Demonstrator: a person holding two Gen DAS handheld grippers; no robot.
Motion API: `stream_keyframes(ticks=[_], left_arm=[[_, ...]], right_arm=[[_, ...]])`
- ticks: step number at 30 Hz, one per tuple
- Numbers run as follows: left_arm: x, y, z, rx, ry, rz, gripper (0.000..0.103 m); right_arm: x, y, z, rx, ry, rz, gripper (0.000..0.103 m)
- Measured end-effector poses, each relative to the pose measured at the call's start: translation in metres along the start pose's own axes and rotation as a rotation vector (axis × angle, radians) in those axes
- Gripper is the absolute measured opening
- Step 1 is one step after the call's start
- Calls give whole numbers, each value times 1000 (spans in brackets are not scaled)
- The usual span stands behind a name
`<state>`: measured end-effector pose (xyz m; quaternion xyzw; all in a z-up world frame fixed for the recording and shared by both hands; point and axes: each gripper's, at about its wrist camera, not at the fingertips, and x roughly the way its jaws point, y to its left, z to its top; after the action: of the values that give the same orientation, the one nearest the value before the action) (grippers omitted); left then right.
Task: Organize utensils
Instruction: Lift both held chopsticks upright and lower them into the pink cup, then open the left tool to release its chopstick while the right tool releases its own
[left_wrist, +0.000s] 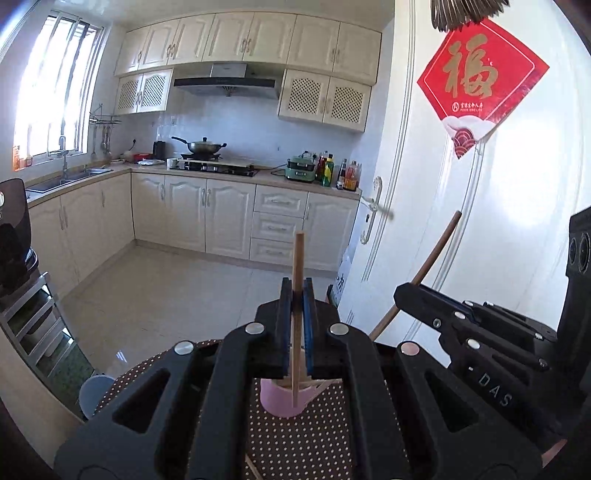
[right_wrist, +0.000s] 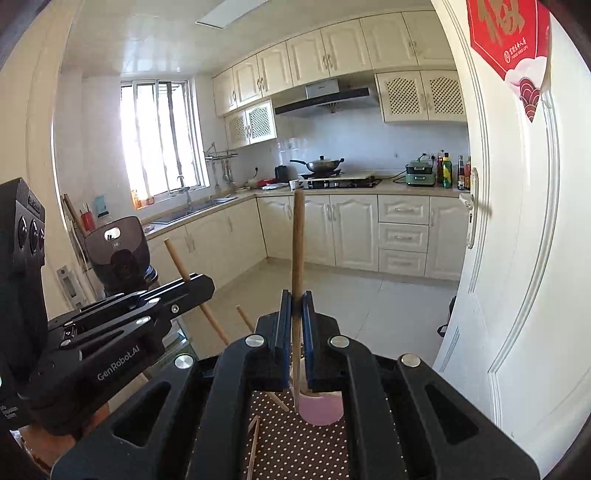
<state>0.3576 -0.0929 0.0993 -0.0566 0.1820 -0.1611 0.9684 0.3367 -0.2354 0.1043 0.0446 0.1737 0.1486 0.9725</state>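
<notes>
1. Your left gripper (left_wrist: 297, 295) pinches a light wooden chopstick (left_wrist: 297, 258) upright over the pink cup (left_wrist: 280, 400).
2. Your right gripper (right_wrist: 297, 299) pinches a darker chopstick (right_wrist: 297, 240) the same way.
3. They are thin, stiff and slippery. Hold near the middle.

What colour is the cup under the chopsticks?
Pink; the cup shows best in the right wrist view, standing on the brown polka-dot cloth.

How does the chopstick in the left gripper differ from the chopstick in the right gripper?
The left chopstick is pale, light wood; the right chopstick is darker and browner, nearly black where the pads grip it. The left chopstick also looks thinner than the right one.

Shared: each stands nearly upright, clamped between the blue pads of its own gripper, the left gripper and the right gripper, above the pink cup on the dotted cloth.
</notes>
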Motion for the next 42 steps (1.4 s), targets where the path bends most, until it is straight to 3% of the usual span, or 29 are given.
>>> stream_keyframes(ticks=[5, 9, 20, 32, 36, 39, 41, 42], left_arm=[[17, -6, 3, -5, -57, 23, 6], [34, -10, -3, 12, -58, 34, 6], [69, -18, -33, 79, 56, -26, 6], [74, -14, -42, 102, 147, -11, 7], [70, -15, -43, 130, 145, 4, 7], [68, -13, -44, 131, 165, 11, 14], [66, -12, -44, 133, 161, 23, 30], [63, -12, -43, 133, 152, 24, 44]], right_arm=[[8, -14, 1, 15, -44, -20, 4], [16, -22, -2, 12, -59, -36, 4], [42, -30, -21, 32, 30, -34, 4], [50, -27, -34, 31, 100, -47, 4], [54, -30, -36, 48, 124, -48, 4], [56, -31, -37, 58, 138, -49, 4], [56, -32, -37, 67, 150, -47, 5], [55, -31, -38, 69, 154, -50, 5]])
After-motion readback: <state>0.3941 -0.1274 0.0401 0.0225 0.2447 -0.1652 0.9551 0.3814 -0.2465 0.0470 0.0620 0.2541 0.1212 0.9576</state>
